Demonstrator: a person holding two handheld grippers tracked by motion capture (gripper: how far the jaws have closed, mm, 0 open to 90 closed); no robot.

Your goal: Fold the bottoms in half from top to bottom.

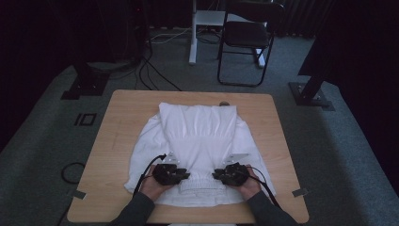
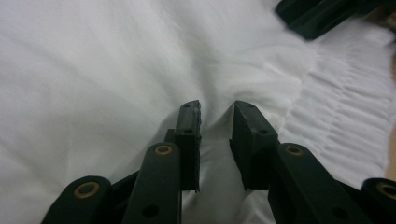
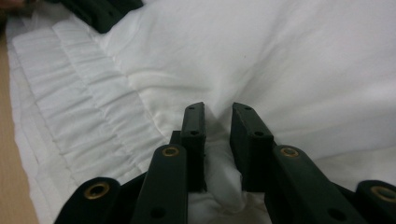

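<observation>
High view shows a white garment (image 1: 197, 141), partly folded, lying in the middle of the wooden table (image 1: 277, 141), its ribbed hem (image 1: 202, 183) at the near edge between the two hands. To do this step well, I judge both grippers should bite the same depth of cloth just above the hem, close at the same moment, then lift and carry the near edge toward the far side level, so the fold lands square and the layers underneath do not drag. On the left, the left gripper (image 1: 171, 173) rests on the cloth just left of the hem; in the left gripper view its jaws stand a little apart with a small ridge of white fabric (image 2: 215, 122) rising between the pads, not yet squeezed. On the right, the right gripper (image 1: 231, 173) sits just right of the hem; in the right gripper view its jaws are likewise slightly parted around a pinch of fabric (image 3: 218, 140), with the ribbing (image 3: 84, 116) off to their left.
</observation>
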